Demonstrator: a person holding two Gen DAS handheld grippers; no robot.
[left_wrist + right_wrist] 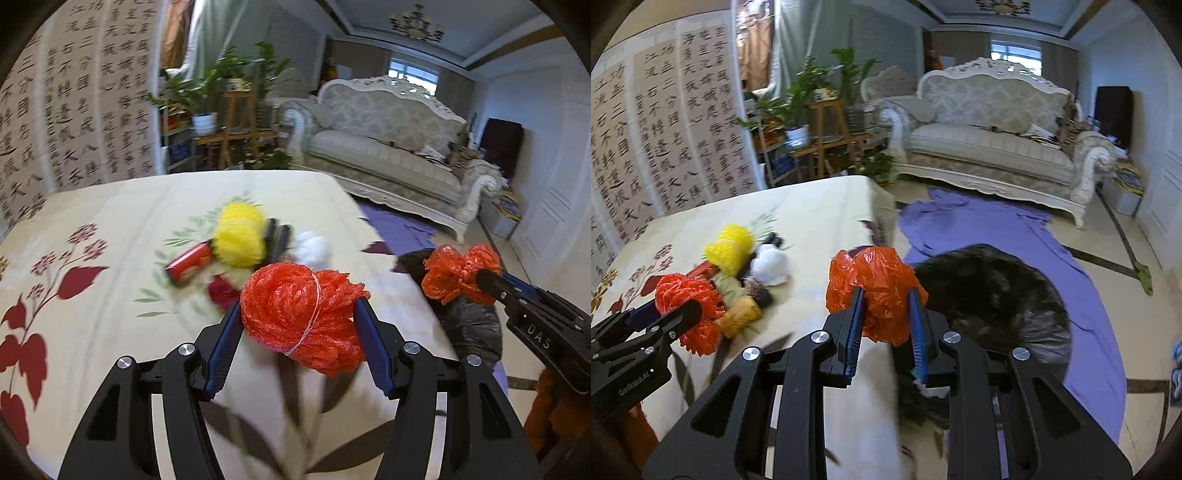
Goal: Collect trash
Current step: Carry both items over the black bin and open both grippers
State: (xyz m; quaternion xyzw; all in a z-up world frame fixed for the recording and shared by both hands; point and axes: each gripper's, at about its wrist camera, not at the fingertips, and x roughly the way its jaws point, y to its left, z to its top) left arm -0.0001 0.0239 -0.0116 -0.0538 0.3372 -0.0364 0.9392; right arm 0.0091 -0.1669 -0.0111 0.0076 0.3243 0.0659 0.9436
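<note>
The left gripper (299, 314) holds a red net ball (301, 314) tight between its blue fingers (373, 347), about half open around it. The right gripper (886, 310) is nearly closed and pinches a crumpled red bag (877, 291). Both hang in the air over the table (92, 206) edge.

A black sack (993, 295) sits on the floor by the table. In the right view it is at about 3 o'clock from the red bag and lower down. It looks like the place for the trash, though its mouth is hard to see.

To do this step well, each hand should go right over the sack before it lets go. The red bag is closer, so it can drop first. The net ball is big and springy, so the left fingers should open wide to free it.

More trash waits on the table at 11 o'clock from the net ball: a yellow net ball (242, 236), a white wad (312, 249) and a red box (190, 264). The hands should not bump each other on the way.
</note>
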